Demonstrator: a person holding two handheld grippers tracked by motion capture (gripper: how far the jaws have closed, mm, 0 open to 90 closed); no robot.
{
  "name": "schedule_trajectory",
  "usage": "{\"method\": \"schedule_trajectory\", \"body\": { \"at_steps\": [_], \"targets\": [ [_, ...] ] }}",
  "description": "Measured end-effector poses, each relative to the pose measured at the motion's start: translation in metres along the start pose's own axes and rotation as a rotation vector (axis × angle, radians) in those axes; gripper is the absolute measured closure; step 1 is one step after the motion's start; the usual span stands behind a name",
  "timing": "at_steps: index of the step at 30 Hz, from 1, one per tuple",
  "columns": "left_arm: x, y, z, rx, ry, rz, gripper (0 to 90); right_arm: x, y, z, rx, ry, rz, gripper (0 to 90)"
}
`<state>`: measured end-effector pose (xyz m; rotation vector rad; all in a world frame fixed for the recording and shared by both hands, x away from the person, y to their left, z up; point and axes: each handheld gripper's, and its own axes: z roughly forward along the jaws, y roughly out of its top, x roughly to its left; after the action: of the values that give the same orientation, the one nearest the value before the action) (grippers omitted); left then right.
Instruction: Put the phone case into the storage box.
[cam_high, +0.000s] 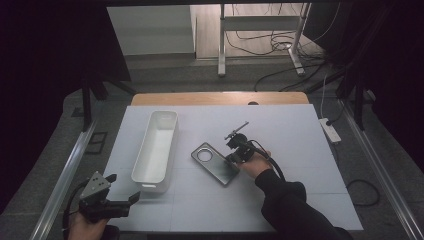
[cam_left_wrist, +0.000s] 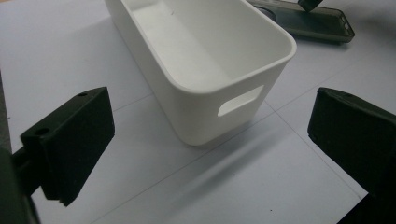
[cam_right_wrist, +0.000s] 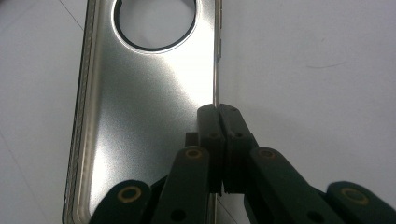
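Note:
A silver phone case (cam_high: 221, 169) with a round camera hole lies flat on the white table cover, right of centre. My right gripper (cam_high: 235, 156) is shut on the case's right side wall; in the right gripper view the jaws meet on the edge of the case (cam_right_wrist: 140, 93) at my right gripper (cam_right_wrist: 218, 112). A long white bin (cam_high: 172, 145) with nothing in it lies left of the case. My left gripper (cam_high: 124, 186) is held open just short of the bin's near end. The left gripper view looks at the bin (cam_left_wrist: 210, 112) and its handle slot between my left gripper's (cam_left_wrist: 212, 149) spread jaws, with the case (cam_left_wrist: 317, 25) beyond.
The white cover (cam_high: 300, 165) lies over a wooden table whose back edge (cam_high: 220, 98) shows. A power strip (cam_high: 330, 130) and cables lie on the floor to the right. Desk legs (cam_high: 221, 45) stand behind the table.

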<state>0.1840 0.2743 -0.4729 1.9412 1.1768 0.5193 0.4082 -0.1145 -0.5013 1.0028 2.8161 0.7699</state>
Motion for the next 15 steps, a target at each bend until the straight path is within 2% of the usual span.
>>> {"method": "schedule_trajectory", "body": {
  "at_steps": [7,15],
  "targets": [
    [0.001,0.002,0.0,-0.004,-0.042,-0.011,2.6,0.004,-0.003,-0.017,-0.054,0.001,-0.017,89.1],
    [0.001,0.01,-0.006,-0.079,-0.035,-0.014,0.1,0.003,-0.009,-0.038,-0.104,-0.013,-0.006,89.0]
  ]
}}
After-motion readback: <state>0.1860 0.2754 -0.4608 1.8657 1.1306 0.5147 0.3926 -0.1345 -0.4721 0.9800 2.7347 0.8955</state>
